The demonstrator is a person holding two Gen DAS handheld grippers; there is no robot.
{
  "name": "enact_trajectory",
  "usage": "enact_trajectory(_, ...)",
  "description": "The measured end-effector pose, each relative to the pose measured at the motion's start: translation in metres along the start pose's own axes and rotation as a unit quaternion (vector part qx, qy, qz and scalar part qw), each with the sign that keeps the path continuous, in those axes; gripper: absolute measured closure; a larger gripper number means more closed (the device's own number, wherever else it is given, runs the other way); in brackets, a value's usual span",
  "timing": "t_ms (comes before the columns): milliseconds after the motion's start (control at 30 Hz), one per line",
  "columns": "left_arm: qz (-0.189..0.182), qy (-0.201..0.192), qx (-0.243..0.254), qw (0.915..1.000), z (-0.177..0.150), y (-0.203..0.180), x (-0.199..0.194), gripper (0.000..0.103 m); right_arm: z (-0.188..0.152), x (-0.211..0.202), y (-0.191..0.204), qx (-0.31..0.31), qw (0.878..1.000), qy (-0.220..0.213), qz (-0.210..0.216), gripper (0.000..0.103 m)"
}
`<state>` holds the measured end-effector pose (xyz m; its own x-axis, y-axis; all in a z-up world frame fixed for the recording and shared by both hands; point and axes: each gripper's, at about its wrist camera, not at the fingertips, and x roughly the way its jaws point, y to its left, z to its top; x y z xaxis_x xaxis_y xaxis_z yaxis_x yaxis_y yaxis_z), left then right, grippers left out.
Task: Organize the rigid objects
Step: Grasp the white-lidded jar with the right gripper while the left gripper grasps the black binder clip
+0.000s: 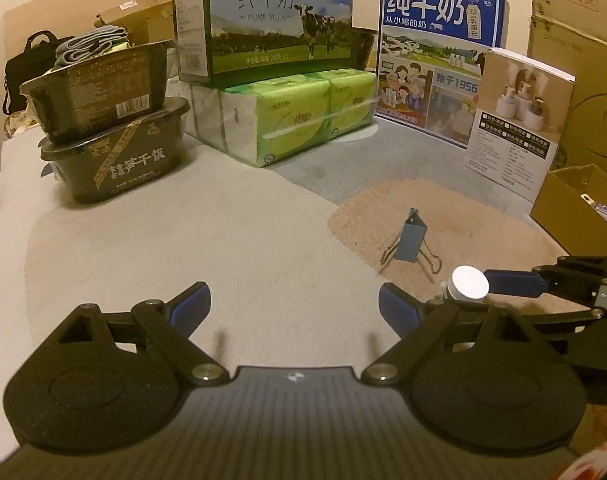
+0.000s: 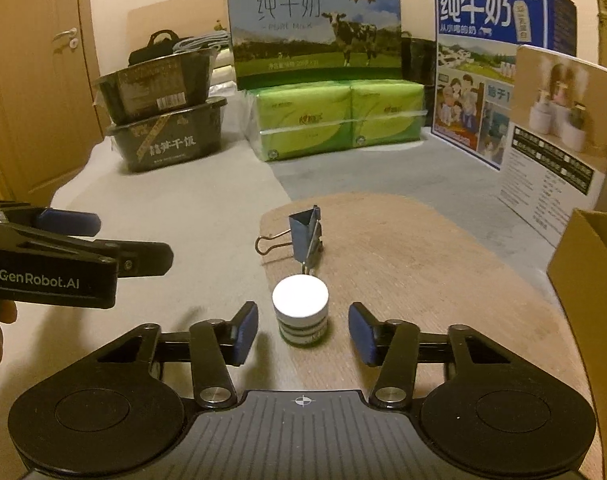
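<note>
My right hand-held gripper (image 2: 303, 332) straddles small jar (image 2: 300, 312), pads not touching, lined up for grasp; left hand-held gripper (image 1: 295, 308) released, idle; binder clip (image 2: 305, 236) behind jar.

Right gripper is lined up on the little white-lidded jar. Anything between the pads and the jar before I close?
Nothing visible. The jar stands upright between the right gripper pads, with bare mat in the gap on each side. The binder clip stands just behind the jar, clear of the pads. The left gripper is off to the side.
</note>
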<state>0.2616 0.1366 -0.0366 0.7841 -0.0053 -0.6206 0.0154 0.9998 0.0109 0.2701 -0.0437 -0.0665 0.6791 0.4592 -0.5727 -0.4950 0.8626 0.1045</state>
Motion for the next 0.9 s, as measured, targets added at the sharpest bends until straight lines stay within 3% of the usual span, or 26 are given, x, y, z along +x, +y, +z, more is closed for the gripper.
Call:
enact_trajectory(67, -0.004, 0.002, -0.001, 1.0000, 0.000, 0.000, 0.003, 0.013, 0.001, 0.004, 0.000, -0.001, 1.000, 0.002, 0.002, 0.057)
enact_trajectory(167, -0.009, 0.002, 0.000, 1.0000, 0.000, -0.002, 0.004, 0.013, 0.001, 0.006, 0.001, -0.007, 1.000, 0.006, -0.002, 0.072)
enact_trajectory(600, -0.052, 0.004, 0.022, 0.9984, 0.014, -0.036, 0.023, 0.014, 0.007, -0.021, -0.041, 0.026, 0.999, -0.007, -0.045, 0.072)
enact_trajectory(800, -0.072, 0.000, 0.029, 0.9970, 0.025, -0.053, 0.043, 0.032, 0.009, -0.022, -0.057, 0.034, 0.998, -0.008, -0.052, 0.072)
enact_trajectory(900, -0.073, -0.004, 0.031, 0.9969, 0.030, -0.060, 0.051, 0.036, 0.008, -0.022, -0.061, 0.036, 0.998, -0.008, -0.053, 0.072)
